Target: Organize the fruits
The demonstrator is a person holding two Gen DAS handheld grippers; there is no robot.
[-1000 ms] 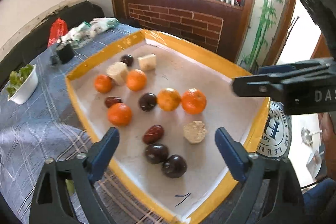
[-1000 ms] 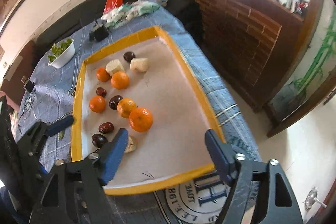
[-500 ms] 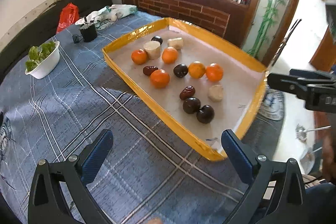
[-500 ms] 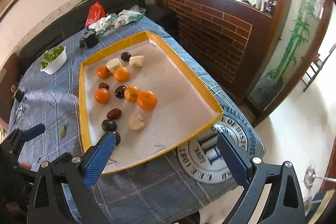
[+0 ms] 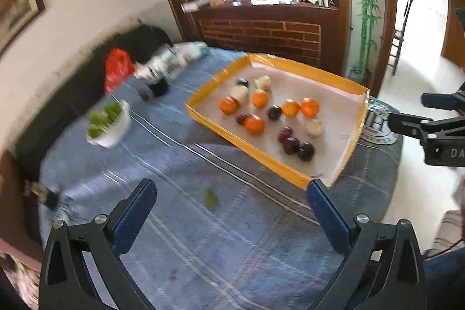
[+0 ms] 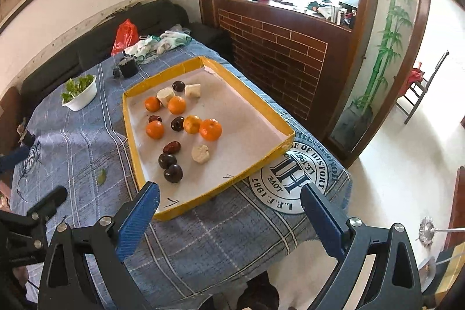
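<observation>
Blue plaid tablecloth [image 6: 87,147] lies under the wide, empty left gripper [image 5: 231,204] and right gripper [image 6: 229,207]; beyond, in the yellow-rimmed tray [image 6: 132,132], plums, dates, tangerines [image 6: 210,130] lie mixed, so probably approach one nearest plum [image 6: 173,173] squarely.

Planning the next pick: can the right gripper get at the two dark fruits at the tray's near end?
Probably yes. The right gripper is open and empty, the two dark fruits lie uncovered just past the tray rim, and nothing stands between; it would need to clear that rim.
</observation>
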